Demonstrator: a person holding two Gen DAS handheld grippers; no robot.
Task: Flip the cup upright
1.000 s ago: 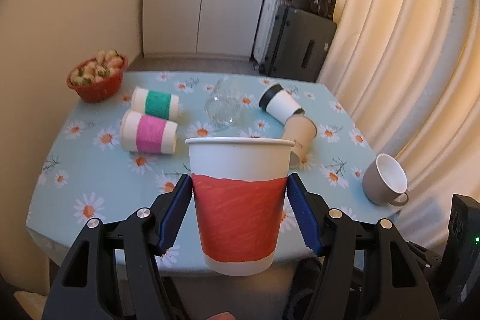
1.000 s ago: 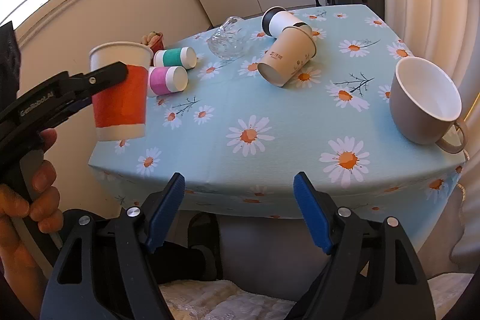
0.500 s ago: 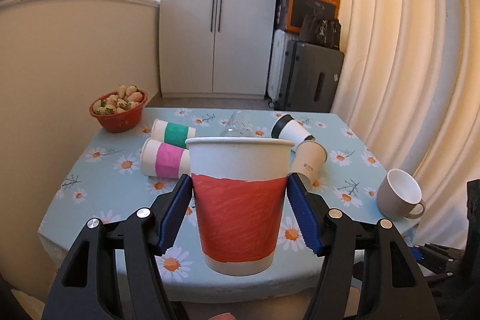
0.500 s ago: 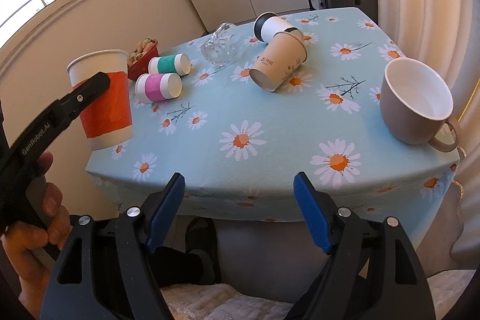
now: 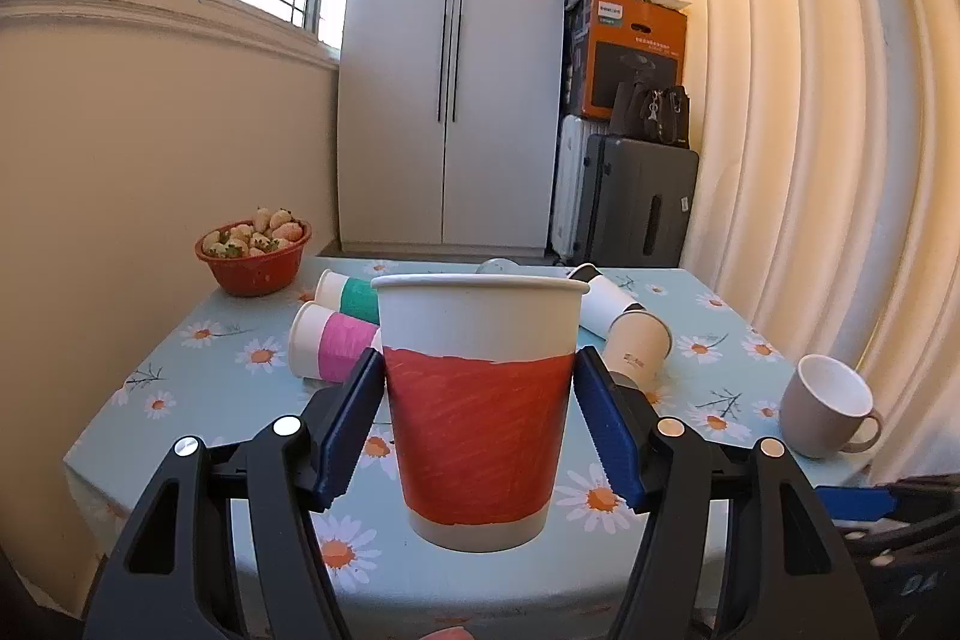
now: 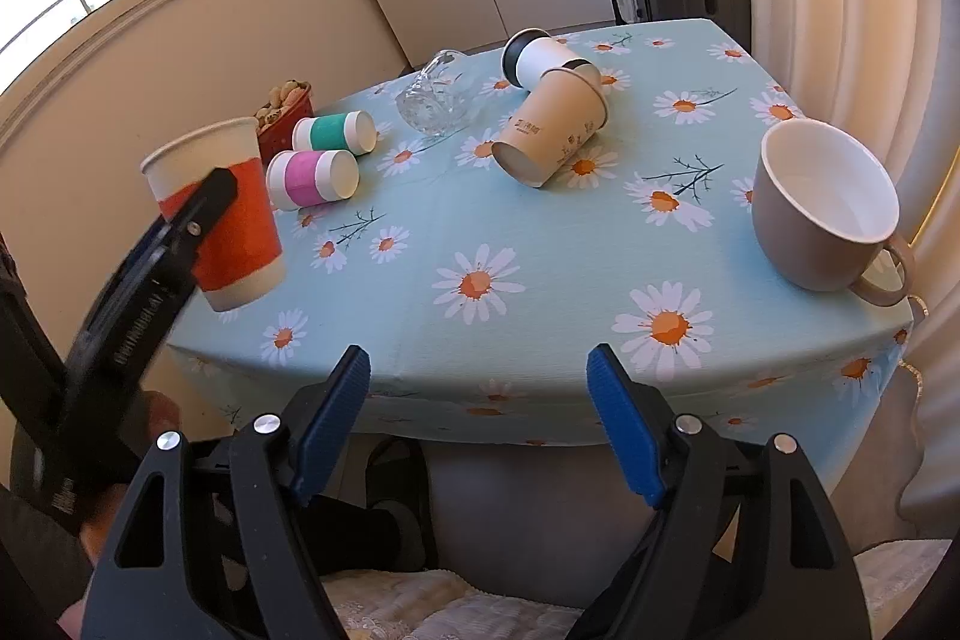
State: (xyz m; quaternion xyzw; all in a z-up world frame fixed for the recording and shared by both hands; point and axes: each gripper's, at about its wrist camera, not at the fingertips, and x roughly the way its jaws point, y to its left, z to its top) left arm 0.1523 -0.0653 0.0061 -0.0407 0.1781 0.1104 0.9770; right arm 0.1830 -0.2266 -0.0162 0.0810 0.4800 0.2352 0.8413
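My left tool (image 5: 479,424) is clamped on the red cup (image 5: 480,412), blue pads pressed to both sides of its red band. The cup is upright, mouth up, at the near left corner of the bench (image 6: 540,244). In the right wrist view it leans a little and I can't tell whether its base touches the cloth or sits just above it.

My right tool (image 6: 478,421) is spread wide w/ nothing between its pads, held in front of the bench's near edge and below cloth level.

Other things on the daisy-print bench:
- pink cup (image 6: 312,178) and green cup (image 6: 334,132), both on their sides, one just behind the other, left of center.
- glass mug (image 6: 435,100) on its side near the middle-back.
- tan cup (image 6: 549,127) on its side, touching a white cup (image 6: 537,61) w/ a black lid, also on its side.
- grey mug (image 6: 825,208) upright at the right edge, handle toward the near right.
- red bowl (image 5: 252,259) of pale strawberries at the far left corner.
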